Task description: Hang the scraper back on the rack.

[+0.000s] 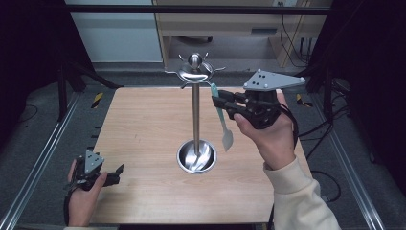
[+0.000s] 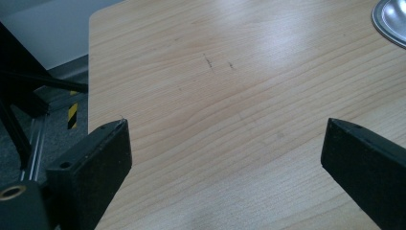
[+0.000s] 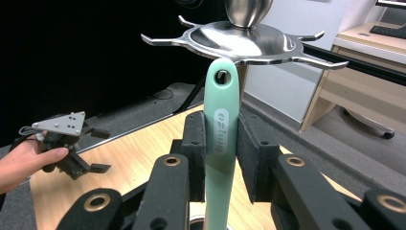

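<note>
At about 7 o'clock of the light wooden table [image 1: 143, 143], the person's left hand [image 1: 82, 199] rests low at the table edge, palm around the left gripper [image 1: 112, 176]. This gripper lies almost level and points toward 3 o'clock. Its black jaws stand wide apart with nothing between them, only bare wood under them.

In the middle of the table stands the tall shiny steel utensil stand [image 1: 195, 115], with a round bowl-shaped base, a thin pole, and a top disc with small hooks around it and a ball on top.

At about 2 o'clock from the stand's base, the right hand [image 1: 268, 136] is lifted well above the table, its cream sleeve [image 1: 299, 199] coming from 5 o'clock. The right gripper [image 1: 221, 103] points toward 9 o'clock, to the pole. Its jaws are closed on the mint-green plastic spatula [image 1: 223, 120], pressing the handle from both sides. The spatula hangs upright, blade down, just beside the pole, and its handle hole [image 3: 222, 76] sits directly below one hook of the top disc.

Around the table there is a grey floor with metal rails, and at 12 o'clock a light wooden desk [image 1: 230, 28] with cables.
</note>
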Demonstrator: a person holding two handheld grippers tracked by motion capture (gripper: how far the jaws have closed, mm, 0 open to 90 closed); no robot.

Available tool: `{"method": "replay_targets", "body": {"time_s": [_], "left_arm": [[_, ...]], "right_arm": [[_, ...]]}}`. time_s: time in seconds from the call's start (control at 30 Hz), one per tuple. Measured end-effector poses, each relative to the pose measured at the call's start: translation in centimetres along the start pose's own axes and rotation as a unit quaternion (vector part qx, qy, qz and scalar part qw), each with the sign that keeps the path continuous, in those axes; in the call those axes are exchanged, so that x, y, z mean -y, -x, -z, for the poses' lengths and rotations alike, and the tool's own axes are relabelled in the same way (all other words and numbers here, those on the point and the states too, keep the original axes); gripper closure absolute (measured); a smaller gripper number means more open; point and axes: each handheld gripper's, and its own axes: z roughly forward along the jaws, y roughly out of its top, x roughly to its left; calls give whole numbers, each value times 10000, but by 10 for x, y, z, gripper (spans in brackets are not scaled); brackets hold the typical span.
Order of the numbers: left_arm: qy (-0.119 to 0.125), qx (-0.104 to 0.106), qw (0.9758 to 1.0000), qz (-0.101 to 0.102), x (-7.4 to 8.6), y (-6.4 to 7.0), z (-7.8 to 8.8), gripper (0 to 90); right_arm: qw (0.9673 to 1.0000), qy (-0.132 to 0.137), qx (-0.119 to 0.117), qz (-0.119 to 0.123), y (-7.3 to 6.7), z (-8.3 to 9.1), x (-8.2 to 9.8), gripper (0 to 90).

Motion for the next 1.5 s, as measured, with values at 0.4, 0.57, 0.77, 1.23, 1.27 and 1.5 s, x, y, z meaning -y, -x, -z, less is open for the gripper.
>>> {"method": "replay_targets", "body": {"time_s": [0.4,0.57,0.77,1.23,1.27,1.5], "left_arm": [[1,5,10000,5,0,0,0,31],[-7,9,10000,-15,0,0,0,31],[-7,17,10000,-5,0,0,0,31],[-31,30,10000,-22,0,1,-2,31],[-30,30,10000,-22,0,1,-1,31],[-42,21,10000,-22,1,0,-1,31]], "right_arm": [[9999,39,55,-79,1,-11,-1,742],[9999,65,85,-88,1,-14,-1,741],[9999,70,130,-80,1,-16,-1,741],[9997,157,145,-92,1,-18,2,740],[9997,162,145,-101,1,-18,3,740],[9996,211,151,-105,0,-19,4,739]]}}
